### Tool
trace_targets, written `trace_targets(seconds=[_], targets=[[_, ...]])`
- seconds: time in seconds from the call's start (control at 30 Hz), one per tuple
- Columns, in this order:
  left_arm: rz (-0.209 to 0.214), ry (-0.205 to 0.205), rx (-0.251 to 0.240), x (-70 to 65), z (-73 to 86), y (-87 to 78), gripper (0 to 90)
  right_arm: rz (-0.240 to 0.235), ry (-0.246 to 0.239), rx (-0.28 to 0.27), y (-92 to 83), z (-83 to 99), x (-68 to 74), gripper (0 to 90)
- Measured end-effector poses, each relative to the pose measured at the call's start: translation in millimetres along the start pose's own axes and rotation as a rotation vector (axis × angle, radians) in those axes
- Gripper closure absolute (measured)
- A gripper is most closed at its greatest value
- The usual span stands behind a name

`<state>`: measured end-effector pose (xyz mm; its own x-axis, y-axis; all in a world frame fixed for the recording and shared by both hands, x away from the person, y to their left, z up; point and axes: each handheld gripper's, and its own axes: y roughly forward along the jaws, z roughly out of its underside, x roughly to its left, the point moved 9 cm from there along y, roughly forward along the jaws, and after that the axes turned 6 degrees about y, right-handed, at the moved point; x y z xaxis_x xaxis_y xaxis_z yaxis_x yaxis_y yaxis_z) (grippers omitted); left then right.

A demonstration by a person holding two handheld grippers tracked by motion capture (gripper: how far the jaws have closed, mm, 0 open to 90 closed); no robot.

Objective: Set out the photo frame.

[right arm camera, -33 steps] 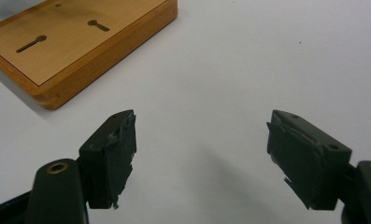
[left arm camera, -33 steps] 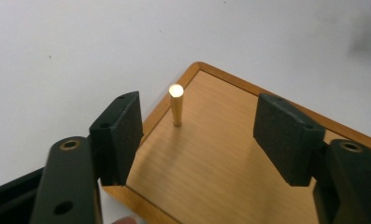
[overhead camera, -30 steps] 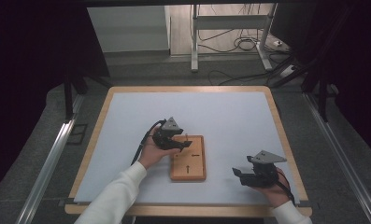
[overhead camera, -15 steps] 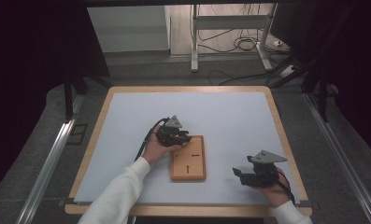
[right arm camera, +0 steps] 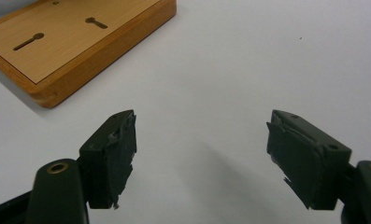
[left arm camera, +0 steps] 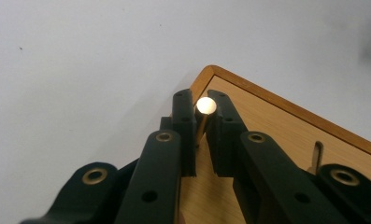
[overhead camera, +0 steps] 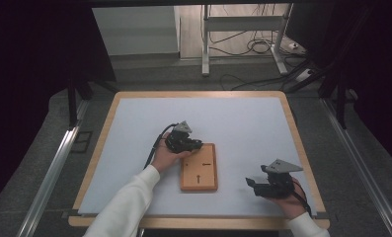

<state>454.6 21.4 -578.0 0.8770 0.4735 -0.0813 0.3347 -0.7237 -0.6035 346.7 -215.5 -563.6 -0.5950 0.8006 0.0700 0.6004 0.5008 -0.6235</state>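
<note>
Peg [left arm camera: 205, 106] with a round pale head stands at the far left corner of the wooden board [overhead camera: 199, 168], its thin shaft running down toward the board between the jaws. Left gripper [overhead camera: 189, 144] has just been closing its jaws and now they pinch this peg, the hand lying low on the tabletop [overhead camera: 243, 123]. Right gripper [overhead camera: 262, 185] rests near the right edge, jaws wide apart, holding nothing.

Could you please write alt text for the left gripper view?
The left gripper has its black fingers closed around a thin brass peg with a round pale head, at the corner of a flat wooden board with keyhole slots. The board lies on a pale grey table surface.
</note>
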Motion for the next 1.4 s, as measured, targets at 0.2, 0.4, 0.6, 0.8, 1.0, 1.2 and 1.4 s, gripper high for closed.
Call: trace_targets(seconds=[0.2, 0.4, 0.6, 0.8, 1.0, 1.2, 1.4], targets=[[0.047, -0.035, 0.019, 1.5, 0.0, -0.8, 81.6, 0.0, -0.002, 0.001, 0.1, 0.2, 0.8, 24.5], [0.08, -0.043, 0.03, 3.6, -0.1, -1.0, 80.8, -0.002, 0.001, 0.003, 0.3, 1.8, 0.8, 24.5], [0.098, -0.06, 0.026, 4.6, -0.1, -0.9, 80.3, -0.018, -0.02, -0.009, 0.3, 0.5, 6.8, 24.4], [0.111, -0.064, 0.042, 5.5, -1.0, -0.7, 80.4, -0.042, -0.081, -0.007, 5.2, -3.7, 30.0, 22.3], [0.142, -0.09, 0.038, 9.1, -2.0, 0.0, 80.4, -0.045, -0.243, 0.01, 16.6, -8.0, 69.3, 16.3], [0.165, -0.102, 0.038, 11.2, -2.5, 0.2, 80.5, -0.014, -0.354, 0.023, 32.0, -13.0, 95.1, 12.3], [0.175, -0.111, 0.046, 11.6, -2.9, 0.3, 80.3, 0.018, -0.413, 0.041, 48.7, -14.8, 106.3, 12.2]])
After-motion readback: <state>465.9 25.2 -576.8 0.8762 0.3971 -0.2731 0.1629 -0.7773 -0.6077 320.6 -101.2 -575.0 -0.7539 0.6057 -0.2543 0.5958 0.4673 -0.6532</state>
